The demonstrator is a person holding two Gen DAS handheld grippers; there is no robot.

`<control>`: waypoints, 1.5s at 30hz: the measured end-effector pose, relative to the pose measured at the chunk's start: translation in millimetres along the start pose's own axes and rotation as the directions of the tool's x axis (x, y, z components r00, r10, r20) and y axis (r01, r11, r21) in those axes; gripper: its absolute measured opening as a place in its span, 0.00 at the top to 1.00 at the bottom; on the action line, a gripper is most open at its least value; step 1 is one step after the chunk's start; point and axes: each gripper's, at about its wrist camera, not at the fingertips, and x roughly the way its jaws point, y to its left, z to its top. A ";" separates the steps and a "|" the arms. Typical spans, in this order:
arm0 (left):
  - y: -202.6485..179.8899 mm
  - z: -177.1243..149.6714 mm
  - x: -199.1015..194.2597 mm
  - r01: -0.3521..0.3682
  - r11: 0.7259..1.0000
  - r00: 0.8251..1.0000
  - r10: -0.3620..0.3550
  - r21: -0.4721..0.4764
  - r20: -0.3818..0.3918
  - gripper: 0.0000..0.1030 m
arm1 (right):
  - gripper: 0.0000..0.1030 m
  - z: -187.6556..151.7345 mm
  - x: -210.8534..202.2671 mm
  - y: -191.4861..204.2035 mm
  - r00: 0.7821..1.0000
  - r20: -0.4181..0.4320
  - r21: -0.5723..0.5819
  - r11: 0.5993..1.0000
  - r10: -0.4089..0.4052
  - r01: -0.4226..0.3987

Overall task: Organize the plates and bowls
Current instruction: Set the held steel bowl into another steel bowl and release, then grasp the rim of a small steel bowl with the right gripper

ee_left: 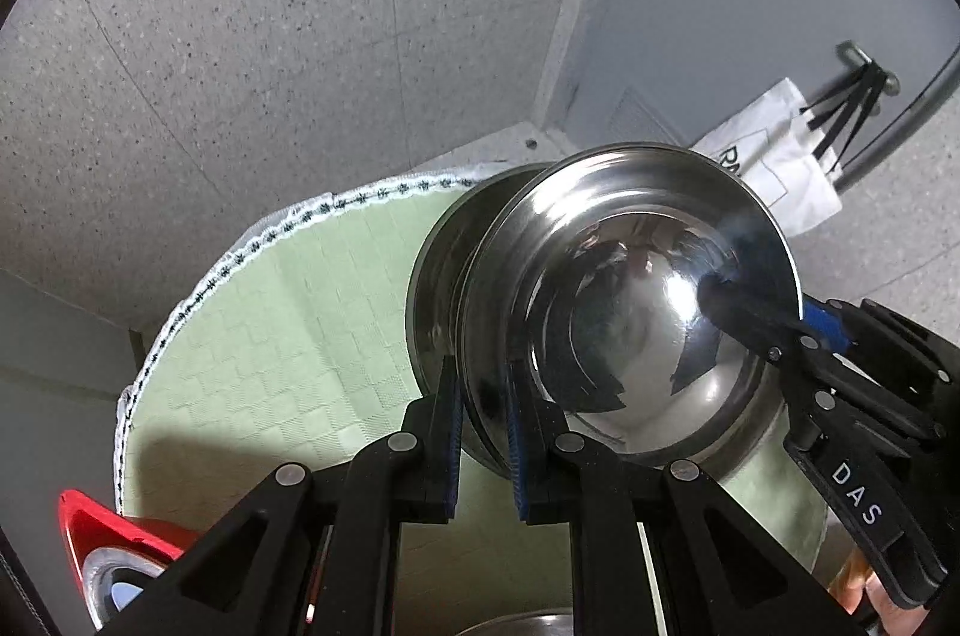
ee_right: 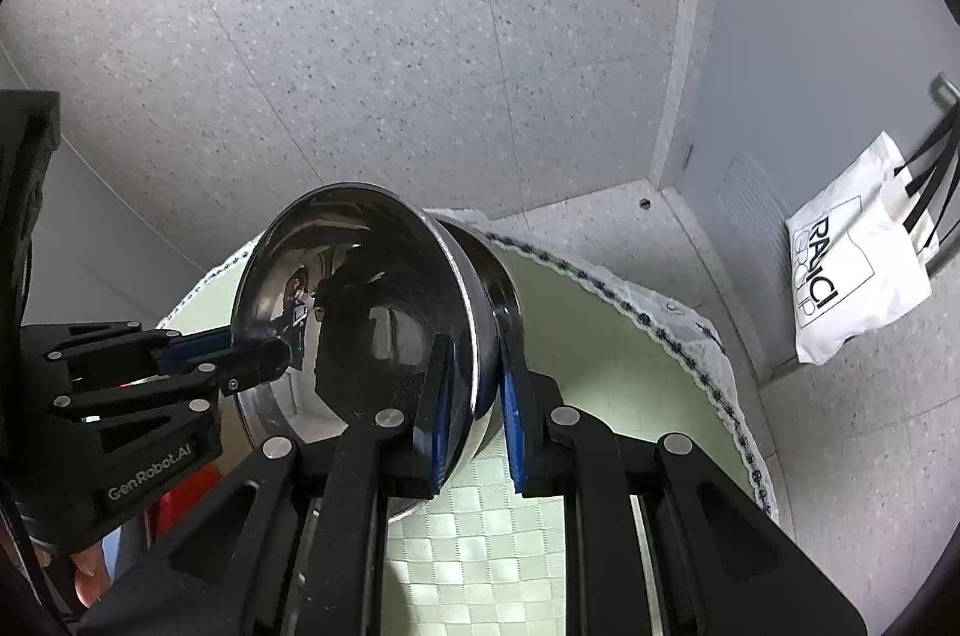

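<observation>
Your left gripper [ee_left: 483,447] and right gripper [ee_right: 474,417] each have their jaws clenched on opposite rims of the shiny stainless-steel bowl [ee_left: 630,300]. You hold it tilted, nested in a second steel bowl [ee_left: 438,276], above the round pale-green checked tabletop [ee_left: 288,336]. Both grippers angle upward toward the speckled wall.

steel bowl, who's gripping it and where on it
Both grippers hold the steel bowl by its rim: the left gripper on one side, the right gripper on the opposite side, jaws closed across the edge.
</observation>
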 end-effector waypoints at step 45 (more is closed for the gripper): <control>-0.7 -118.0 -68.7 0.027 0.970 1.000 -0.026 0.243 -0.005 0.22 | 0.30 -107.6 -92.7 25.1 0.996 0.089 0.134 0.990 0.030 -0.042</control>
